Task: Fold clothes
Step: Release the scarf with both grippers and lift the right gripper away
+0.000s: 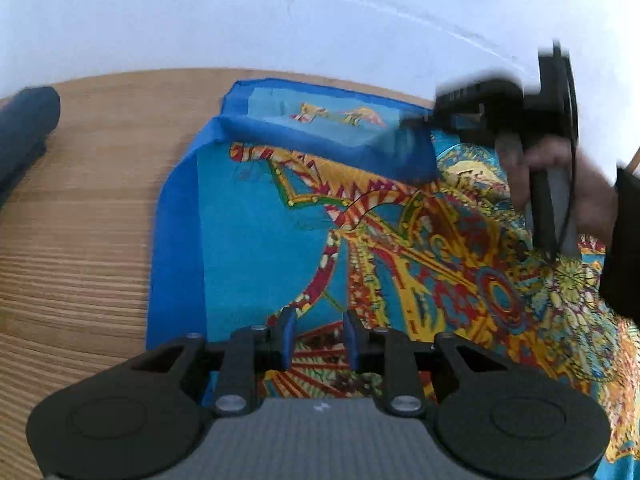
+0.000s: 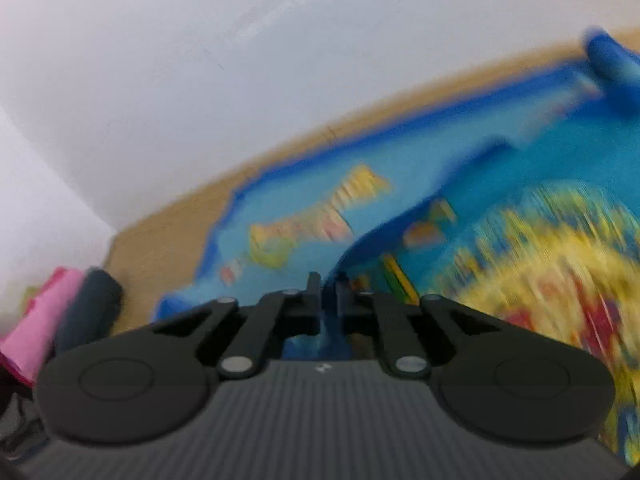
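Although the left wrist view is fairly sharp, the right wrist view is smeared by motion, so the print on the scarf (image 2: 500, 208) dissolves there into yellow, red and turquoise streaks. At that picture's left edge a pink cloth (image 2: 44, 320) and a dark rolled item (image 2: 94, 304) are cut off and too blurred to name further. The right gripper (image 2: 329, 286) has its jaws pressed together on a blue hem fold of the scarf, which rises between the fingers; how much fabric sits behind the pads cannot be made out.

From the left wrist view, the right gripper (image 1: 460, 114) appears again at the upper right, blurred, held by a hand (image 1: 560, 184) in a dark sleeve (image 1: 624, 240) that the frame edge clips. It lifts the far blue border of the scarf (image 1: 280, 216) into a raised flap, hiding what lies beneath. The left gripper (image 1: 320, 334) hovers over the near part of the scarf with its blue-padded fingers (image 1: 289, 334) partly spread, a gap between them and no cloth pinched (the fabric lies flat below).

The scarf lies spread on a wooden table (image 1: 80, 220) with pale striped grain, its left border folded inward. A dark blue rolled cloth (image 1: 24, 132) sits at the table's far left, partly cut off. Behind the table stands a plain white wall (image 1: 280, 20) bearing a faint scratch.
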Available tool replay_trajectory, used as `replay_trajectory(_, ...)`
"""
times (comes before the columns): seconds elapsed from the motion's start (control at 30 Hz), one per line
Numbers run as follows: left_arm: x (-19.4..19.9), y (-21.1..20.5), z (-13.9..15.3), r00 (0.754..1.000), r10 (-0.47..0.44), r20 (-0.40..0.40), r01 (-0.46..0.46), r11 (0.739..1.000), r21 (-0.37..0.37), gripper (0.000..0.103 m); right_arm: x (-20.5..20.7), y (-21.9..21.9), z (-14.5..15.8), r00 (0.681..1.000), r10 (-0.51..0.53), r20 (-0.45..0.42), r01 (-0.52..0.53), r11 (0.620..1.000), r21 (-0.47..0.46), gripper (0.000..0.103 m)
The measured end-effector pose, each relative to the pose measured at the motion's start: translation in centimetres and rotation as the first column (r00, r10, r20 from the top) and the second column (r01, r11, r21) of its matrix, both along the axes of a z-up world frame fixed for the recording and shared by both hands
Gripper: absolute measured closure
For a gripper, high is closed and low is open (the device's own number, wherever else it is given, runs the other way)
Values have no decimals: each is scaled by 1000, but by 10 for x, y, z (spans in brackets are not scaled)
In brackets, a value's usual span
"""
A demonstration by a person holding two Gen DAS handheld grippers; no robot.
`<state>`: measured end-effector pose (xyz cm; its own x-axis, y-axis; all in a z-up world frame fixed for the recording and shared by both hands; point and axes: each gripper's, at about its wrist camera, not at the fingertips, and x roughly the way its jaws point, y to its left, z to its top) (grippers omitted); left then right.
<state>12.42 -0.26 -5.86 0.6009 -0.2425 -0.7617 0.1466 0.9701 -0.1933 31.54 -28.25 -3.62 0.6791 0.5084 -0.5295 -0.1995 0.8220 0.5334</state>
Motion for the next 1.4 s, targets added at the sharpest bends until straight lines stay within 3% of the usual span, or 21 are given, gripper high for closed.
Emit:
replay_trajectory(0.17,0,-7,-8,998,-11,64,5,996,92,73,76,47,29,995,24,93,-22,999,-28,94)
replay_trajectory(0.27,-5,-14,-10,995,-42,92,29,991,133,69,122,79,35,990,-16,140,20,999,-33,93)
replay_trajectory(0.37,-7,-17,-9,992,-63,106,47,989,143,61,157,111,31,993,-40,113,45,998,-48,86)
replay_trajectory(0.43,-8,-18,-9,990,-76,115,58,987,150,60,162,126,29,995,-26,100,34,996,-77,67)
replay_trajectory(0.53,-7,-15,-9,990,-80,118,64,989,131,57,143,132,30,986,0,168,24,990,-138,52)
replay_trajectory(0.6,-8,-14,-9,989,-84,122,69,990,123,54,129,129,29,985,16,174,19,980,-197,48)
replay_trajectory(0.67,-10,-15,-9,987,-91,131,75,989,126,53,126,126,25,993,43,106,-18,973,-230,48)
replay_trajectory(0.77,-12,-16,-10,985,-97,142,78,988,133,52,134,134,10,999,54,4,-51,954,-296,48)
replay_trajectory(0.9,-10,-15,-9,987,-85,136,70,991,116,52,147,155,-13,1000,8,-1,-7,922,-387,49)
replay_trajectory(0.97,-9,-13,-8,988,-76,132,63,993,98,52,156,165,-22,999,19,37,-1,899,-438,69)
replay_trajectory(1.0,-9,-12,-8,989,-71,131,60,994,89,52,161,174,-22,998,32,56,-3,888,-460,101)
replay_trajectory(1.27,-10,-15,-8,988,-74,139,60,993,100,51,163,214,-3,966,151,210,-107,972,-208,100)
replay_trajectory(1.33,-10,-16,-7,988,-73,137,59,993,102,51,159,219,-2,964,180,194,-144,972,-188,99)
replay_trajectory(1.4,-10,-15,-7,988,-70,137,57,994,95,50,150,222,0,975,161,154,-121,963,-239,97)
